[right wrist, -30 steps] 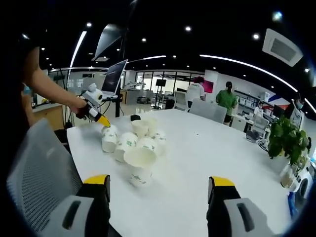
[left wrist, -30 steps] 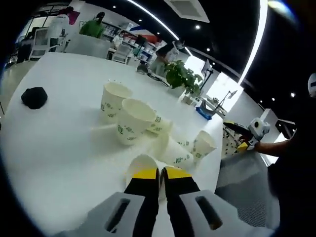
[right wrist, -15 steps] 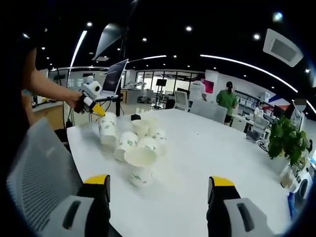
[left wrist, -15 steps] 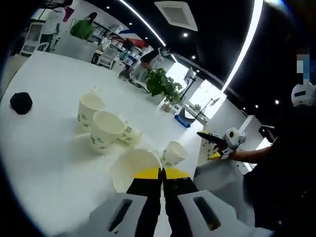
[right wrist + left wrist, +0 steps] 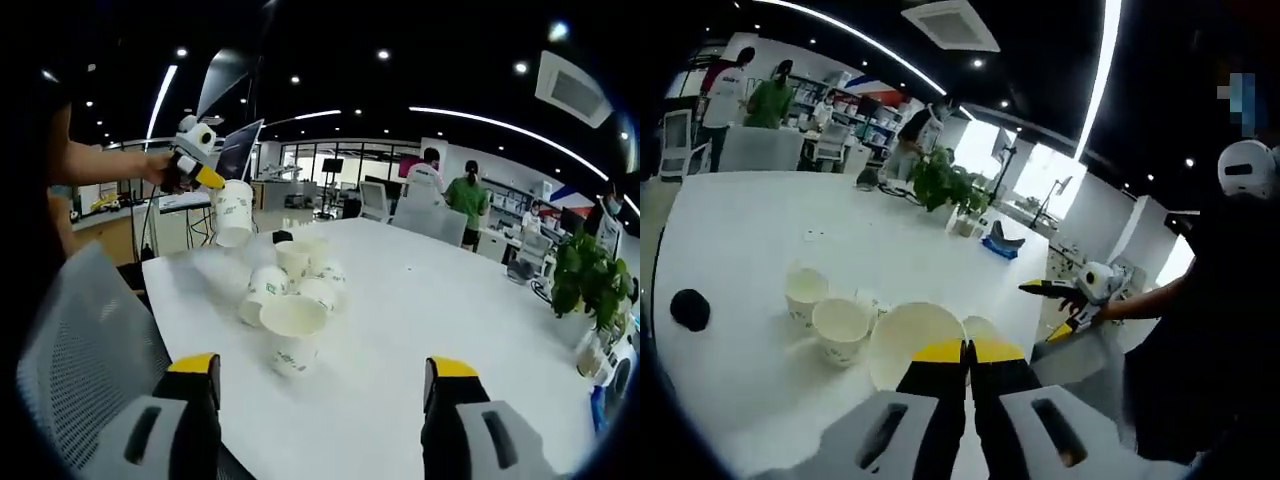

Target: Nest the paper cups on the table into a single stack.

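Note:
My left gripper [image 5: 965,350] is shut on the rim of a white paper cup [image 5: 908,342] with green print, held up off the white table [image 5: 760,220]. In the right gripper view that same lifted cup [image 5: 233,212] hangs from the left gripper [image 5: 212,181] above the table's far left corner. Below it lies a cluster of several cups: one upright at the front [image 5: 291,333], one on its side [image 5: 261,291], others behind [image 5: 293,259]. Two upright cups [image 5: 805,292] [image 5: 840,328] stand left of my held cup. My right gripper [image 5: 322,368] is open at the near edge, with nothing between its jaws.
A small black object [image 5: 690,308] lies on the table left of the cups. A grey mesh chair [image 5: 80,340] stands at the table's near left corner. A potted plant [image 5: 590,280] and a person's arm [image 5: 100,165] are in view. People stand at desks far behind.
My left gripper has lifted its cup from the tabletop into the air above the cluster. The right gripper has stayed where it was, open.

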The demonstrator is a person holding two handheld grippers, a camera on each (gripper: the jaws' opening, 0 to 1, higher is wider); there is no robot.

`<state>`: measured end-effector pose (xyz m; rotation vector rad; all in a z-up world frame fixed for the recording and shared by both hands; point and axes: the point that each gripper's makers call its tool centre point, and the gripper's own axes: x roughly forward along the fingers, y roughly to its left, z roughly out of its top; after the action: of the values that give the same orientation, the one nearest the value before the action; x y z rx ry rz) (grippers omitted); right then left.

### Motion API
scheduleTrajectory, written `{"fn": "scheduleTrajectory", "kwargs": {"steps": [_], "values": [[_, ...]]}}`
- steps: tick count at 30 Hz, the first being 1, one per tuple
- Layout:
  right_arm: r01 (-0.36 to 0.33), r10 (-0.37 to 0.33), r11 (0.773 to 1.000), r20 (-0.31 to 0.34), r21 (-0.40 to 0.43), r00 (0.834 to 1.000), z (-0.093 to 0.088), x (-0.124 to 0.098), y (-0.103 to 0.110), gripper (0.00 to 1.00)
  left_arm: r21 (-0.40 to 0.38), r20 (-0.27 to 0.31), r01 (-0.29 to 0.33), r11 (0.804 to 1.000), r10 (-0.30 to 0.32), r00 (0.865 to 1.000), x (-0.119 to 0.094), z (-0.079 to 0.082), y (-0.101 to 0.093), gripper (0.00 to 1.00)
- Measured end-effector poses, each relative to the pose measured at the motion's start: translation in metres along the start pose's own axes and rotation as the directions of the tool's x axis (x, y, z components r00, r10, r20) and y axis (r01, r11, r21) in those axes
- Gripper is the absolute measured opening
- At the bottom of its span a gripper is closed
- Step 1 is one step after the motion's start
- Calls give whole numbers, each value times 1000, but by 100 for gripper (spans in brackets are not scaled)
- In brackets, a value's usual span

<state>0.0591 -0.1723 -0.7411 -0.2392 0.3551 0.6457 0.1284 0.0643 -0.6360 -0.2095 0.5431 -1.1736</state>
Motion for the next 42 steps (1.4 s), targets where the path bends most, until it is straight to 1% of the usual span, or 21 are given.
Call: {"fn": "scheduleTrajectory", "kwargs": {"steps": [3,5,13,17,18,19,21,26,31,36,42], "values": [[1,-1,1000,-2,1,1000,0,0,0,85,25,5,6,1000,-6,1000,1,12,-5,0],[3,-3,1000,-3,2,1000,0,0,0,86,43,3,8,999,-8,1000,3,17,-10,0],[6,-6,1000,-6,17,1000,-1,0,-1,88,160,-34,39,986,-34,999,22,39,-39,0],[3,-3,1000,-6,25,1000,-1,1,0,90,211,-64,46,976,-34,997,33,44,-49,0],[3,-3,1000,-5,27,1000,-1,1,0,91,219,-72,48,975,-32,997,36,44,-51,0],[4,-4,1000,-5,30,1000,-1,1,0,92,245,-91,52,968,-30,995,40,43,-53,0],[4,-4,999,-1,37,1000,-1,1,-1,93,270,-106,51,962,-23,994,46,42,-56,0],[2,-2,999,9,42,1000,-2,0,-3,94,308,-144,77,948,-33,989,68,35,-62,0],[5,-5,999,4,45,1000,-4,1,-4,94,319,-200,92,943,-28,979,89,19,-61,0],[7,-7,999,-1,41,1000,-5,1,-5,94,319,-223,117,940,-46,974,107,11,-65,0],[11,-11,999,-3,42,1000,-6,1,-5,94,335,-253,134,933,-48,966,123,1,-62,0]]}}
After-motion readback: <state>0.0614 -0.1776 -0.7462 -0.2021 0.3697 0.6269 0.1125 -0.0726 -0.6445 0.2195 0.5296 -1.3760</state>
